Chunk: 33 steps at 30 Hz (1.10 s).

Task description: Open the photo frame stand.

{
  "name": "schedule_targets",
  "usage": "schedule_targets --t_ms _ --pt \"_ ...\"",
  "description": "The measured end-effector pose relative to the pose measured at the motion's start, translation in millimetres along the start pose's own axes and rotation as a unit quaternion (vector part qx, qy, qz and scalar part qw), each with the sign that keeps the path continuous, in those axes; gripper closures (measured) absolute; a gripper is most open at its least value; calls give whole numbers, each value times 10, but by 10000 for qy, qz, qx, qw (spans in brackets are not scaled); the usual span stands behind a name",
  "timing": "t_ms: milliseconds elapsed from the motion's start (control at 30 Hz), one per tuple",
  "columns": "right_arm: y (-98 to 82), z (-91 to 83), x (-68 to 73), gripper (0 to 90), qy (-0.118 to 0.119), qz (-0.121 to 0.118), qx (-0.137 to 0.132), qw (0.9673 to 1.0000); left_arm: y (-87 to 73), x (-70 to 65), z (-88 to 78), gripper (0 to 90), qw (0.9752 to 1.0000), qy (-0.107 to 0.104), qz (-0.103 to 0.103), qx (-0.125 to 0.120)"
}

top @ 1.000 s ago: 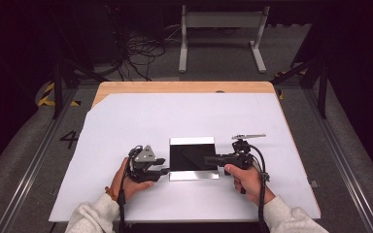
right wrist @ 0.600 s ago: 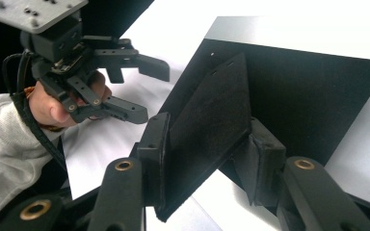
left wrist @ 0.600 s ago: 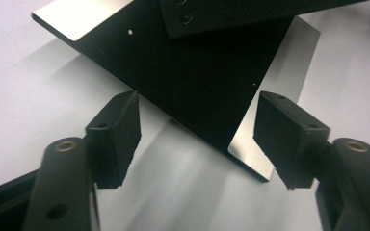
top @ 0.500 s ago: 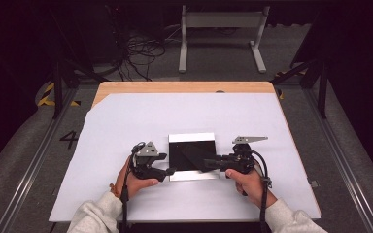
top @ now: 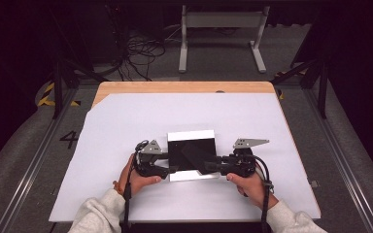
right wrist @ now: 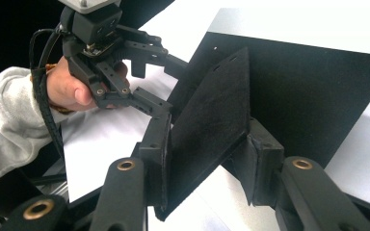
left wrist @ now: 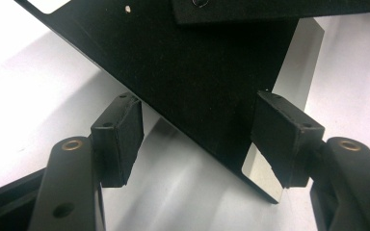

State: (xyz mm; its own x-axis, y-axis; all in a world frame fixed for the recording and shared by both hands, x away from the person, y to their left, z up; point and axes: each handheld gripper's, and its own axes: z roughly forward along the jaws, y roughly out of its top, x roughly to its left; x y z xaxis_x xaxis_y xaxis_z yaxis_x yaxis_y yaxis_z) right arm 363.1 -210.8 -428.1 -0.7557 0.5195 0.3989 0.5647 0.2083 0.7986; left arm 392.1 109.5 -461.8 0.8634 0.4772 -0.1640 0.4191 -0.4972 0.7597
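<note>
Since the earlier frames, both hands are sitting slightly lower on the white sheet (top: 126, 126), and a black flap (top: 196, 155) is now showing tilted across the black panel (top: 192, 148), where before the panel was looking flat and square. Left gripper (top: 172, 169) is working at the panel's near-left corner; its jaws have just been opening, then easing back a little, and in the left gripper view its pads (left wrist: 120, 139) are standing apart with the panel's corner (left wrist: 197, 86) between them, no pad visibly pressing on it. Right gripper (top: 213, 165) is coming in from the right; in the right gripper view its jaws are clamping the black flap (right wrist: 212, 130) by its near end, one pad (right wrist: 156, 154) on each face. Flap is standing on edge, raised off the panel, its long axis running away from the right gripper toward the panel's far side, far end pointing up and away. Panel is lying flat near the middle of the sheet, toward the person, with a shiny strip (top: 194, 176) along its near edge and a white strip (top: 191, 135) along its far edge; sides are running roughly square to the table (top: 184, 87). Left hand (top: 138, 177) and right hand (top: 247, 182) are gripping the handles, light sleeves entering from the bottom.
</note>
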Motion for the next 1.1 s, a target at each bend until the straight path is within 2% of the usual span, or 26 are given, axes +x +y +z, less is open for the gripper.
schedule_targets --t_ms 300,433,533,600,700,1100 --pt "-2 -19 17 605 81 -173 -8 9998 34 13 -4 377 10000 20 52 -58" --pt "-3 -28 42 605 63 -329 -58 9994 73 15 -2 363 9998 82 191 -58" --pt "6 -41 58 609 38 -430 -90 9990 93 3 -1 364 9995 174 266 -77" --pt "10 -50 65 610 5 -481 -112 9988 133 -34 4 363 9980 406 476 -84" --pt "12 -68 74 610 -63 -575 -184 9982 162 -61 7 370 9967 560 577 -107" --pt "29 -77 87 615 -138 -833 -245 9961 178 -8 -8 411 9962 539 627 -261"
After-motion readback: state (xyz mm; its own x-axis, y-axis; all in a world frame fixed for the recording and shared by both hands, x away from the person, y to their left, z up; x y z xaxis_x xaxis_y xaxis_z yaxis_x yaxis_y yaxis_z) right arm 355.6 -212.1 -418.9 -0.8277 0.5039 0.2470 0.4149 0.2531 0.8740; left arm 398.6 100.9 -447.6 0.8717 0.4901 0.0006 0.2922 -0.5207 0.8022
